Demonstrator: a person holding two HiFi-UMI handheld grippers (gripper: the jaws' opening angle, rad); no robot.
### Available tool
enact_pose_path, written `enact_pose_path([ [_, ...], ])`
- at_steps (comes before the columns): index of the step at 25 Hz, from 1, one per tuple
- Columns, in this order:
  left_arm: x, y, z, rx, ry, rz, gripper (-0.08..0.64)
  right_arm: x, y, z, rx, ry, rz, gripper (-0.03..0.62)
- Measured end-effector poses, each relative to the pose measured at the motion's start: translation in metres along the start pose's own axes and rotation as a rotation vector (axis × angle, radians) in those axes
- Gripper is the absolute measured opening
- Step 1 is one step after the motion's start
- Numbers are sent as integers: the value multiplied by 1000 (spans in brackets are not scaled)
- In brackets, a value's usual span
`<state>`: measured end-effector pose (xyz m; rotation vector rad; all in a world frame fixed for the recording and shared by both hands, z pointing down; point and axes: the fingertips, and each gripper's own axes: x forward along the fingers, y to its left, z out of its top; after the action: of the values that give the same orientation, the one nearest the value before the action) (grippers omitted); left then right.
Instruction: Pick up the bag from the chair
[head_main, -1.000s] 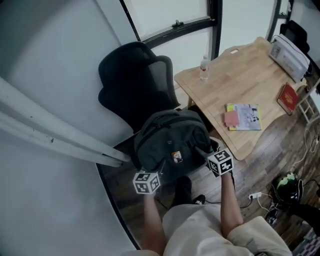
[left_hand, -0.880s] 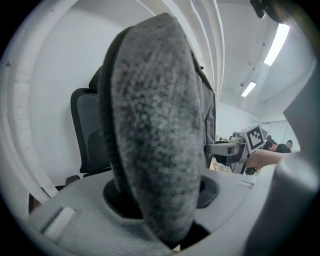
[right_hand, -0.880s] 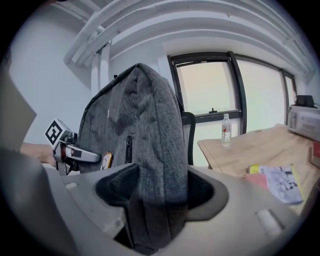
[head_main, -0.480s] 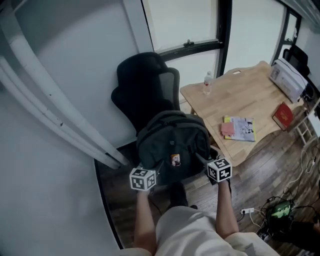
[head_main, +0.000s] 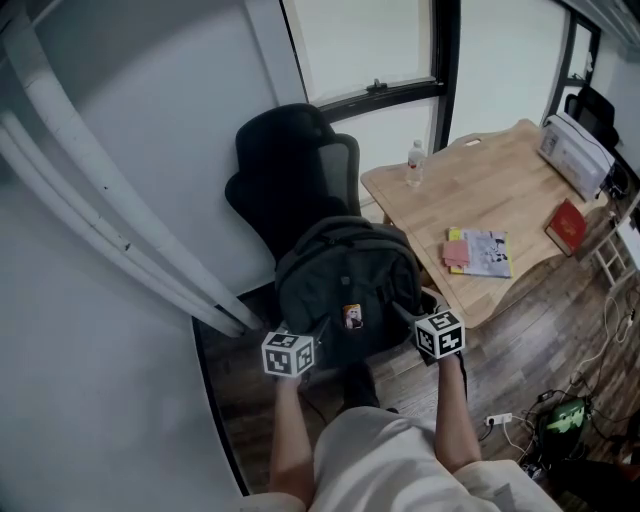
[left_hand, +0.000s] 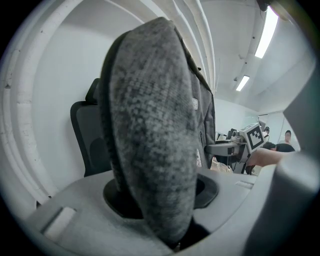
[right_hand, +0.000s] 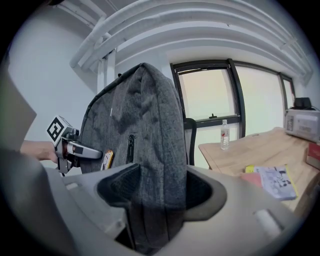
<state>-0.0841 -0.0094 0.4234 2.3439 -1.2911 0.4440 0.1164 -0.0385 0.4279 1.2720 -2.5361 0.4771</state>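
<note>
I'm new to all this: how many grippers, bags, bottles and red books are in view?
Grippers: 2, the left gripper and the right gripper
Bag: 1
Bottle: 1
Red book: 1
Total: 5
</note>
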Motion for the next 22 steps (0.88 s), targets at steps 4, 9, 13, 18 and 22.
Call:
enact_pose_path([
  [4,2,1,4,16,1,-1,172,0,-2,3,-4,-5,-9,265],
  [9,5,0,6,19,-2,0,172,1,-5,4,-1,-2,-21,264],
  [13,6,0,4,19,4,3,173,1,-5,1,-7,11,-25,264],
  [18,9,2,2,20,9,-1,173,4,-7,0,-18,24,-29,264],
  [22,10,5,8,26,-4,-10,173,7,-8,7,-33,17,-38,264],
])
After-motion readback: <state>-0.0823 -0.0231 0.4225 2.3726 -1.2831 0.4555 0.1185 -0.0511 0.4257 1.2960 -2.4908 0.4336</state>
